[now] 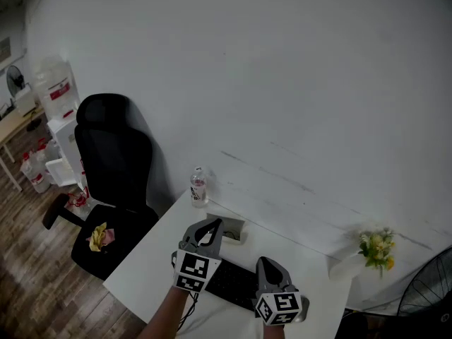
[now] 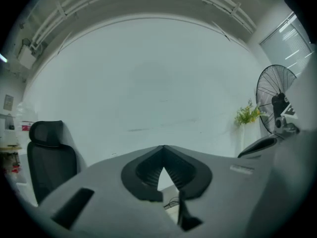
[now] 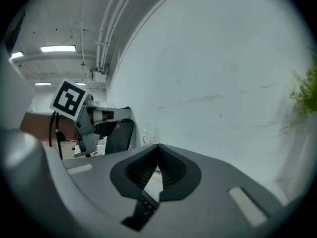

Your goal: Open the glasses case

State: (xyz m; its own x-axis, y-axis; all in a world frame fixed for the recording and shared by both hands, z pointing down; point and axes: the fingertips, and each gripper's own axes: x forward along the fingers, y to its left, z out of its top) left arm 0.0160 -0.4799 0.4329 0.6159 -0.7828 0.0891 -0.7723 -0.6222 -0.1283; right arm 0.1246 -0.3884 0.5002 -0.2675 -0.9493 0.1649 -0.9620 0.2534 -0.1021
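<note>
A small grey case lies on the white table, beyond a black keyboard; my left gripper hides its near left end. My left gripper is held above the table just in front of the case. In the left gripper view its jaws meet at the tips with nothing between them. My right gripper hovers over the keyboard's right part. Its jaws also meet at the tips and hold nothing. Neither gripper touches the case.
A water bottle stands at the table's far left corner. A white vase of flowers is at the far right by the wall. A black office chair stands left of the table and a fan at the right.
</note>
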